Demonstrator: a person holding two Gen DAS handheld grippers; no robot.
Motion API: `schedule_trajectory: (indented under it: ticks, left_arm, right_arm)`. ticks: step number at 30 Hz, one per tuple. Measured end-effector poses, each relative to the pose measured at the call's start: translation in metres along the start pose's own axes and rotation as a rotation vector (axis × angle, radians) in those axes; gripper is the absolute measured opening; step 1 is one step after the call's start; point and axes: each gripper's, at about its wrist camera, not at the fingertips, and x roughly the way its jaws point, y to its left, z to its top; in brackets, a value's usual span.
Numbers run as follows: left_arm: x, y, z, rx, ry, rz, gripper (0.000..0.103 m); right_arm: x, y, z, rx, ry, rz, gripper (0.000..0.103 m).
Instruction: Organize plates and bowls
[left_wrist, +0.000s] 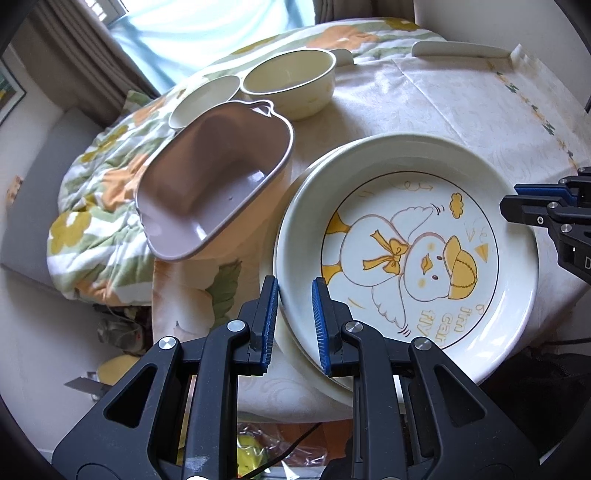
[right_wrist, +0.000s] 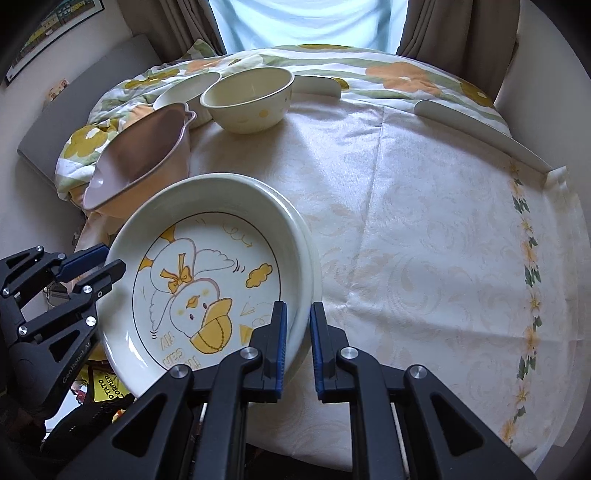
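The duck plate (left_wrist: 413, 254) sat at the near edge of the tabletop (right_wrist: 424, 221), stacked w/ a second plate (left_wrist: 295, 354) whose rim showed just under it, both tilted a bit off the cloth. Left hand-held gripper (left_wrist: 295, 317) clamped narrow onto the near-left rim of the stack, one blue pad (left_wrist: 320, 325) inside the rim, the other outside; seen from the right wrist view it came in at the plate's left edge (right_wrist: 92, 266). Right hand-held gripper (right_wrist: 297, 343) pinched the opposite rim the same way, jaws almost together w/ the rim between them; in the left wrist view it showed at the plate's right side (left_wrist: 517, 206). So both held the plate stack, one per side. Behind, at the tabletop's left edge, a pink squarish bowl (left_wrist: 214, 184) leaned over, tipped toward the bed, partly overhanging. Beyond it a cream round bowl (left_wrist: 291, 83) stood upright, and just beside that, touching or nearly, a shallower cream bowl (left_wrist: 205, 99); couldn't tell if they actually touched. Tablecloth was pale w/ a floral border along the right side (right_wrist: 528, 277). A flowered quilt (left_wrist: 96, 206) lay bunched on the bed left of and behind the tabletop. Curtains (right_wrist: 443, 33) framed a bright window at the back.
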Motion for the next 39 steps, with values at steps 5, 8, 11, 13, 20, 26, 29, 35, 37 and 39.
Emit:
schedule_trajectory:
  ticks: [5,8,11,13,20,26,29,35,37,39]
  left_arm:
    - [-0.001,0.002,-0.001,0.001,-0.001,-0.01,0.017]
    - [-0.005,0.01,0.002,-0.013,0.009,-0.037,0.017]
    - [-0.024,0.03,0.01,-0.058,-0.024,-0.055,0.017]
    - [-0.04,0.048,0.016,-0.105,-0.06,-0.068,0.017]
    - [-0.075,0.127,0.028,-0.331,-0.212,-0.108,0.103]
    - [-0.04,0.171,0.026,-0.526,-0.1,-0.214,0.102]
    - [-0.017,0.181,0.018,-0.607,-0.054,-0.246,0.102]
    - [0.032,0.186,0.011,-0.731,0.039,-0.271,0.102]
    - [0.045,0.186,0.012,-0.75,0.062,-0.267,0.098]
    - [0.059,0.186,0.013,-0.777,0.085,-0.277,0.089]
  right_arm:
    - [0.001,0.0,0.0,0.004,-0.004,-0.005,0.011]
    - [-0.005,-0.003,0.002,0.025,-0.013,0.014,0.011]
    - [-0.027,-0.007,0.014,0.056,-0.053,0.062,0.011]
    - [-0.044,-0.006,0.026,0.057,-0.086,0.099,0.011]
    - [-0.082,0.013,0.071,0.051,-0.212,0.201,0.103]
    - [-0.074,0.032,0.109,-0.029,-0.166,0.179,0.103]
    - [-0.053,0.04,0.126,-0.078,-0.123,0.167,0.103]
    - [0.016,0.054,0.152,-0.146,0.021,0.26,0.103]
    - [0.038,0.06,0.157,-0.171,0.059,0.307,0.098]
    - [0.056,0.067,0.16,-0.204,0.094,0.321,0.087]
